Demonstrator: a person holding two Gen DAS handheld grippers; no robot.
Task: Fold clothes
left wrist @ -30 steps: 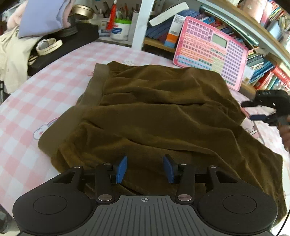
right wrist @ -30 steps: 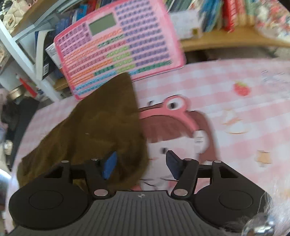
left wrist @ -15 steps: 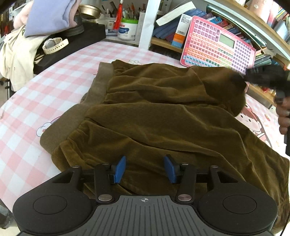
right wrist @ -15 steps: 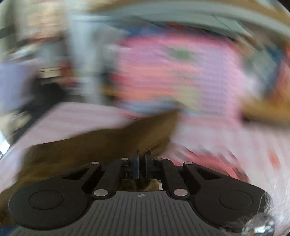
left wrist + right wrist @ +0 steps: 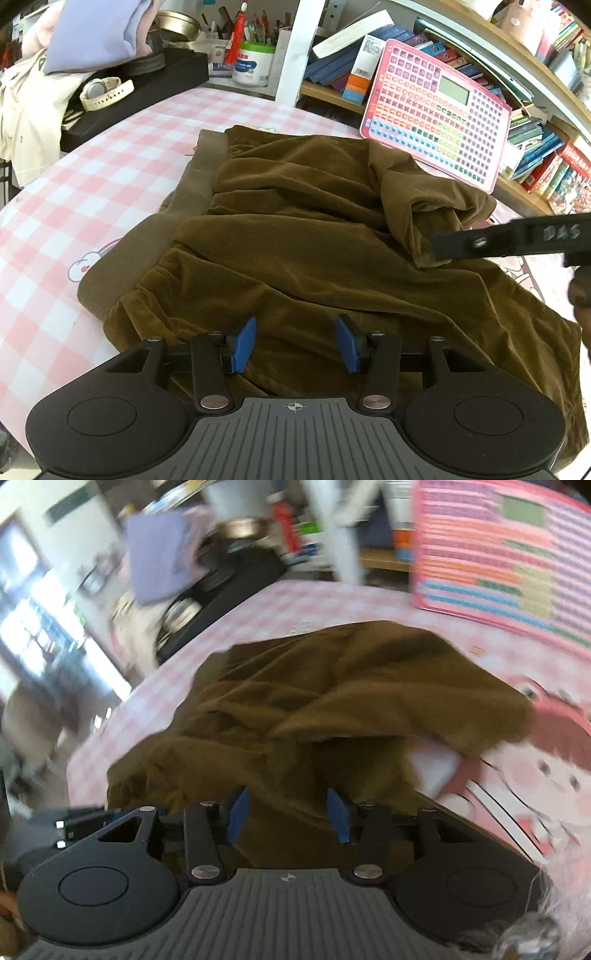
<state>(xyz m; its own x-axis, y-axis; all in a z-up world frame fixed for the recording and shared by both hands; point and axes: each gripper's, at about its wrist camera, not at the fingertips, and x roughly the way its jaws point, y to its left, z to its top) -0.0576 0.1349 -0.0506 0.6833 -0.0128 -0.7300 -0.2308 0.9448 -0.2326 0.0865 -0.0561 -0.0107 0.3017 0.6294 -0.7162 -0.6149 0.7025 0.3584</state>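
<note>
I am mid-fold on the crumpled brown velvet garment (image 5: 295, 236) lying on the pink-checked counter (image 5: 122, 155): right gripper (image 5: 284, 808) opening over its flipped corner, left gripper (image 5: 295, 343) open, empty; next, smooth the fold.

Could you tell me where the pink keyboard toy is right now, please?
In the left wrist view the pink keyboard toy leans against the bookshelf at upper right, just behind the far edge of the brown garment.
</note>
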